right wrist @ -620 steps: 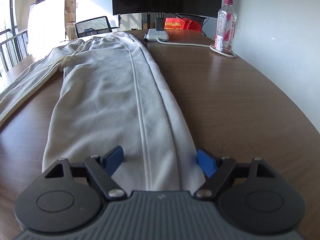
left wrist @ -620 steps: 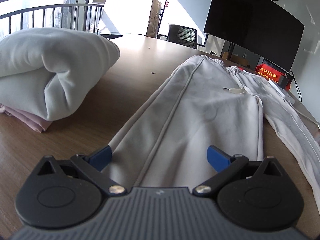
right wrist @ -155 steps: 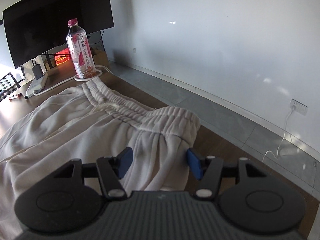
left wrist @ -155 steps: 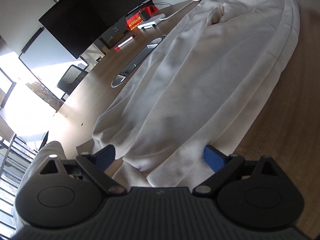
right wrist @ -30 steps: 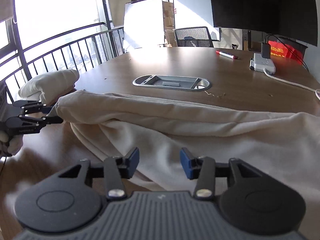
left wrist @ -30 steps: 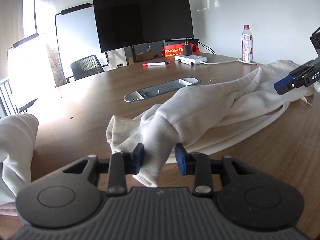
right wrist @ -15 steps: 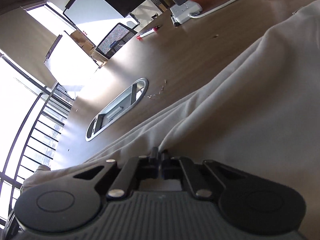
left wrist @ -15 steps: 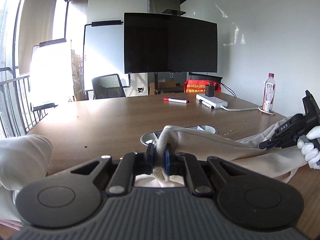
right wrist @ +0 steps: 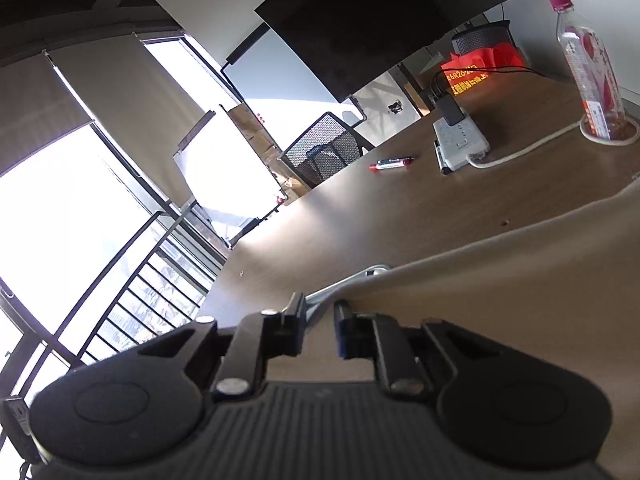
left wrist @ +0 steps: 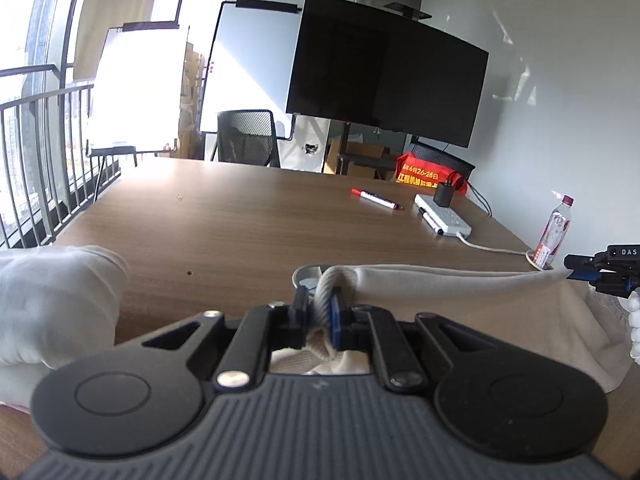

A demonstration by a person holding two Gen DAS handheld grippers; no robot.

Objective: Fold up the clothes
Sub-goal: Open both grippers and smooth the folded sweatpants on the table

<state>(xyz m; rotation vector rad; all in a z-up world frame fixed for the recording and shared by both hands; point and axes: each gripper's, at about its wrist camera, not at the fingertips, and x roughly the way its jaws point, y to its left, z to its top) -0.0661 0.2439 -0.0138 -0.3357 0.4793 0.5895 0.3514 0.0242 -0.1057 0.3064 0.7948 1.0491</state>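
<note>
Cream sweatpants [left wrist: 460, 304] hang stretched between my two grippers above the wooden table [left wrist: 240, 224]. My left gripper [left wrist: 322, 312] is shut on a ribbed cuff [left wrist: 329, 280], which bulges up between the blue pads. At the far right of the left wrist view, my right gripper [left wrist: 580, 272] pinches the other end of the taut top edge. In the right wrist view the right gripper [right wrist: 320, 320] is rolled sideways. Its jaws are opening, with a fold of the sweatpants [right wrist: 500, 300] still filling the gap between them.
A folded white garment pile [left wrist: 52, 300] lies at the left. Further back on the table are a red marker [left wrist: 374, 199], a power strip [left wrist: 442, 216] with its cord, and a water bottle [left wrist: 554, 232]. A metal cable port [right wrist: 372, 270] peeks out past the fabric. A gloved hand [left wrist: 634, 320] shows at the right edge.
The left gripper closed on the cuff and rose with it. The right gripper pinched the fabric, moved sideways, lifted and rolled; its jaws now stand a little wider than half a second ago.
</note>
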